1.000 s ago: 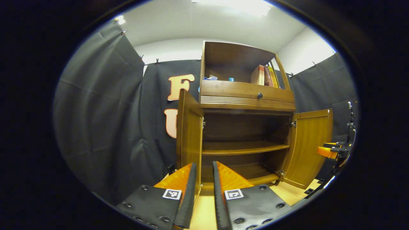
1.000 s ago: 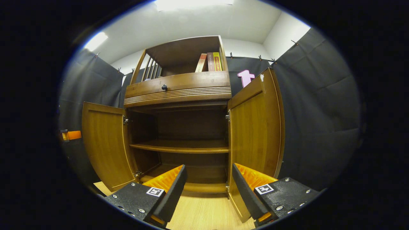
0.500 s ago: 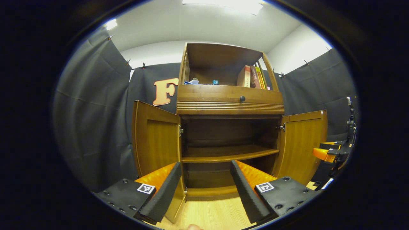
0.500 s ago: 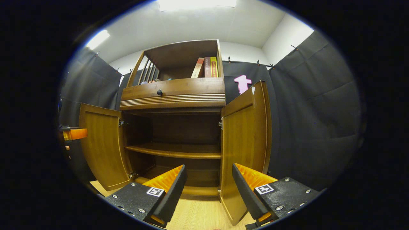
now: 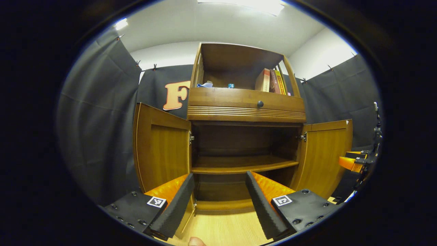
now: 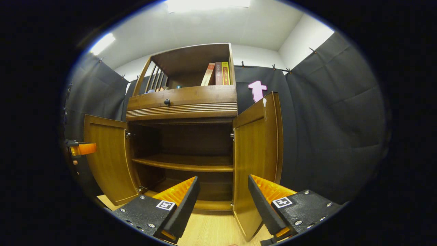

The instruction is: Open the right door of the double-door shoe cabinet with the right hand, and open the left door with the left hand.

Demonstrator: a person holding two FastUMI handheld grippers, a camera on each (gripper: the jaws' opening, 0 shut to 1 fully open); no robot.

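Standing open, both cabinet doors (image 5: 160,147) (image 6: 256,153) lie beyond spread, empty grippers (image 5: 218,201) (image 6: 223,201).

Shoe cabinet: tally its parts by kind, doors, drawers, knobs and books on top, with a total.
Open doors: 2, the left door and the right door
Drawers: 1, the drawer
Knobs: 1, the knob
Books: 3, the books
Total: 7
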